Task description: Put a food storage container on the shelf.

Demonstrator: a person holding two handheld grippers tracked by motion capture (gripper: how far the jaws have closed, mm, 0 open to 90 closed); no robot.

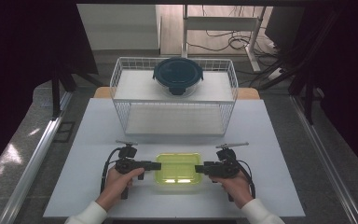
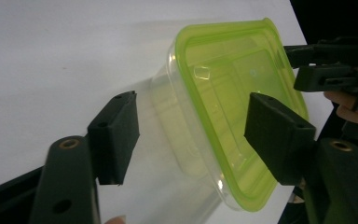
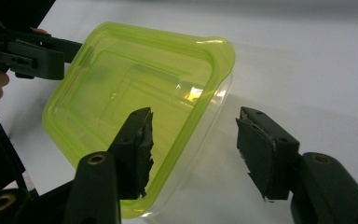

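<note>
High view, overall: a person is sitting at a white table (image 1: 98, 140) and bringing a gripper in from each side of a clear container with a lime-green lid (image 1: 178, 168), which is resting flat near the front edge.
Left gripper (image 1: 154, 165): it is pointing right at the container's left end, with its tips reaching the lid's edge.
Left gripper, own view: its jaws are standing released and wide, one foam pad (image 2: 116, 135) hanging out beside the clear wall, the other over the green lid; neither is pressing yet.
Container: it is sitting upright with the lid on, between the two grippers, not lifted.
Right gripper (image 1: 199, 169): it is pointing left at the container's right end, mirroring the other one.
Right gripper, own view: its jaws are likewise released, one pad (image 3: 137, 149) hovering over the lid near the corner, the other well out over bare table.
Wire rack (image 1: 121, 93): it is standing at the back of the table, carrying a round dark-lidded container (image 1: 177, 74) on its upper shelf.
Progress: the approach is looking finished, and both grippers are bracketing the container.
Remaining: closing on the rim, then lifting or opening, is still lying ahead; which of the two I cannot tell.
</note>
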